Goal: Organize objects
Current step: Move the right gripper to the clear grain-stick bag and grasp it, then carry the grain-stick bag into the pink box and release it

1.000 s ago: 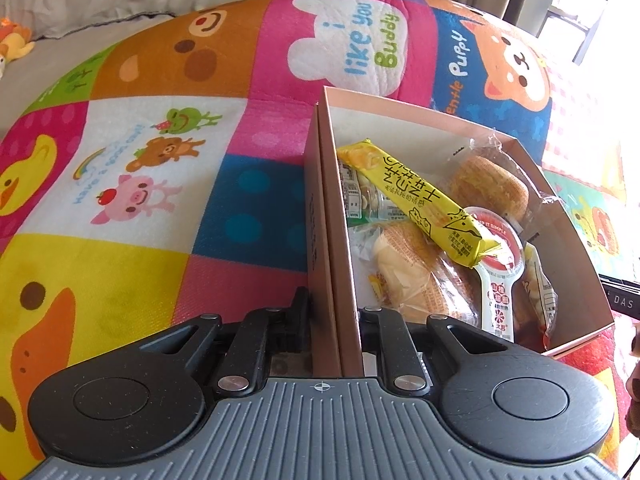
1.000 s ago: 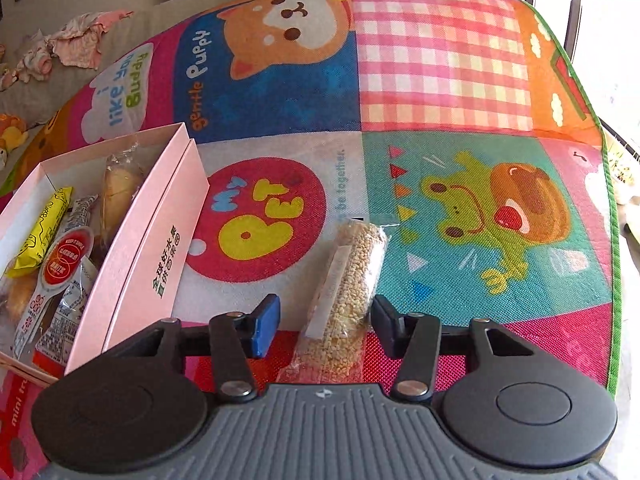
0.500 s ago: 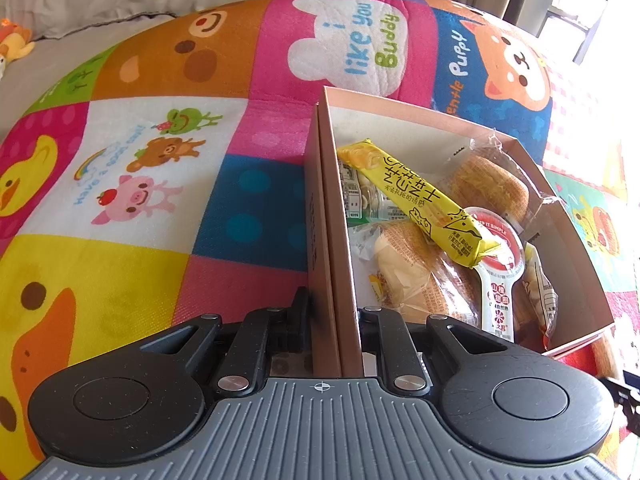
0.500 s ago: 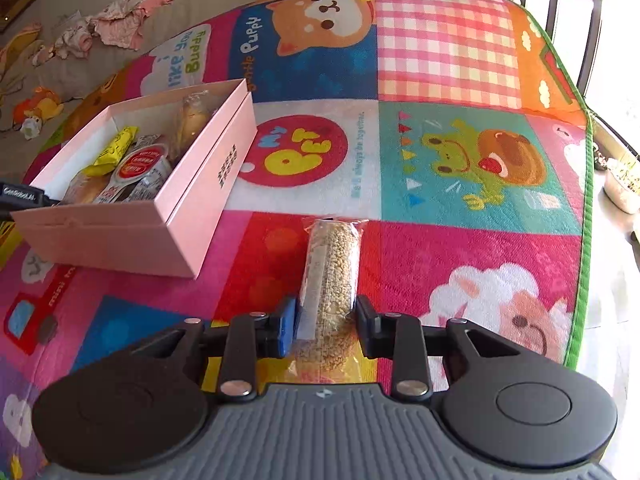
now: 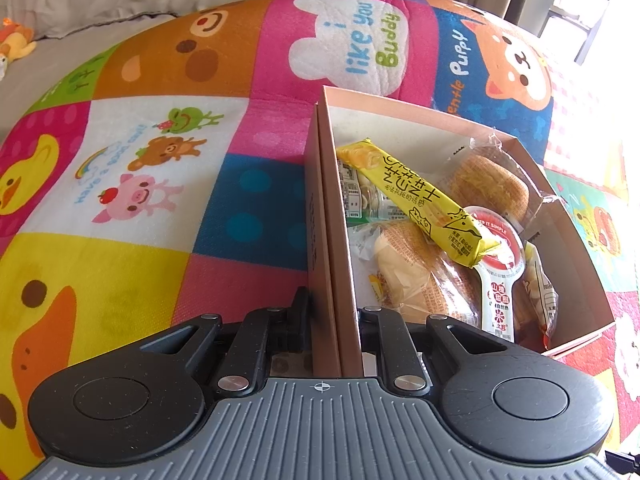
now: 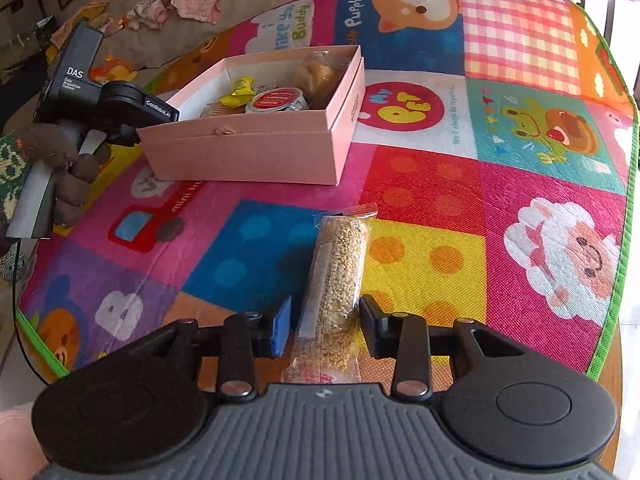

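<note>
A pink cardboard box (image 6: 248, 152) sits on the play mat, holding several wrapped snacks: a yellow bar (image 5: 416, 200), wrapped buns (image 5: 416, 280) and a red-lidded cup (image 5: 500, 248). My left gripper (image 5: 332, 312) is shut on the box's near wall (image 5: 328, 240); it also shows in the right wrist view (image 6: 120, 104) at the box's left end. My right gripper (image 6: 326, 320) is shut on a clear pack of grain-like snack (image 6: 340, 264) and holds it above the mat, in front of the box.
The colourful play mat (image 6: 500, 184) covers the surface; its green edge (image 6: 616, 280) runs along the right. A beige couch with clothes (image 6: 180, 0) and a plush toy (image 5: 16, 44) lie beyond the mat. A brown plush (image 6: 68, 172) sits at the left.
My right gripper has lifted the grain pack off the mat and pulled back, so the box now shows farther off. The left gripper and box have not moved.
</note>
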The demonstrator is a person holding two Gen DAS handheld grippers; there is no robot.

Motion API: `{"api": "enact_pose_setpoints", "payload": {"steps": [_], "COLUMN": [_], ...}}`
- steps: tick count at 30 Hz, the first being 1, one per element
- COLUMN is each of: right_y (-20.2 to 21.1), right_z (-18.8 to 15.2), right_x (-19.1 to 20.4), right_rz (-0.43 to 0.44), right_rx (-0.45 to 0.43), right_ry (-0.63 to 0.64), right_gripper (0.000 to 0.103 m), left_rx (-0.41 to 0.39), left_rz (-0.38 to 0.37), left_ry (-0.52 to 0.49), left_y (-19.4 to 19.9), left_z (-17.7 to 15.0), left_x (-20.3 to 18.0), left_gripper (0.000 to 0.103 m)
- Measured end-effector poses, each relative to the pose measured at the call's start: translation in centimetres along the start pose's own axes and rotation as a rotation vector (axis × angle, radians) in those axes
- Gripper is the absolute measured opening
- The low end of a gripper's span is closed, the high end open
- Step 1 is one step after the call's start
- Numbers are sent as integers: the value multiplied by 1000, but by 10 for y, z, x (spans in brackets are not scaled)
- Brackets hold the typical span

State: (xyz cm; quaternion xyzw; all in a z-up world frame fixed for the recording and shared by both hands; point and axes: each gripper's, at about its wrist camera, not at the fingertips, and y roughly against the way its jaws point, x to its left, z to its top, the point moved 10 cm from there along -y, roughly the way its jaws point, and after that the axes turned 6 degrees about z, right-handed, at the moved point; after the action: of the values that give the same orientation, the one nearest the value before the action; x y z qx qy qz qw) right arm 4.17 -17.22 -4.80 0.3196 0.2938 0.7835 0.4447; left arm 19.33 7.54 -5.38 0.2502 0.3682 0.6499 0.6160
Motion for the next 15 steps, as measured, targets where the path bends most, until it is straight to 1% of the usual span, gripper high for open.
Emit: {"api": "enact_pose_setpoints", "payload": {"steps": [5,6,8,10,12,13,14,15], "right_y": [-12,-15,-18,-19,-20,-19,-19,-18], "right_z": [9,10,12,14,14,14,14,13], "right_x": [1,1,1,2,3,4,4,4], "right_rz": [-60,-74,-80,-85,-86,-85,-81,-81], "right_rx": [-15,-19,-21,-21,-20,-20,-19,-18], "right_ry": [56,71,79,89,98,99,98,98], "right_gripper": [39,40,46,46,45,43,37,34], "left_rx": [1,1,1,1,1,1,1,1], "left_rz": [-2,0,0,-2,-2,-2,-2,-2], "left_ry": [-1,-1,-1,0,0,0,0,0], "left_y": [0,0,0,0,0,0,0,0], "left_z": [0,0,0,0,0,0,0,0], "left_x": [0,0,0,0,-1,0,0,-1], "left_gripper": [17,17,17,17,17,17,17,17]}}
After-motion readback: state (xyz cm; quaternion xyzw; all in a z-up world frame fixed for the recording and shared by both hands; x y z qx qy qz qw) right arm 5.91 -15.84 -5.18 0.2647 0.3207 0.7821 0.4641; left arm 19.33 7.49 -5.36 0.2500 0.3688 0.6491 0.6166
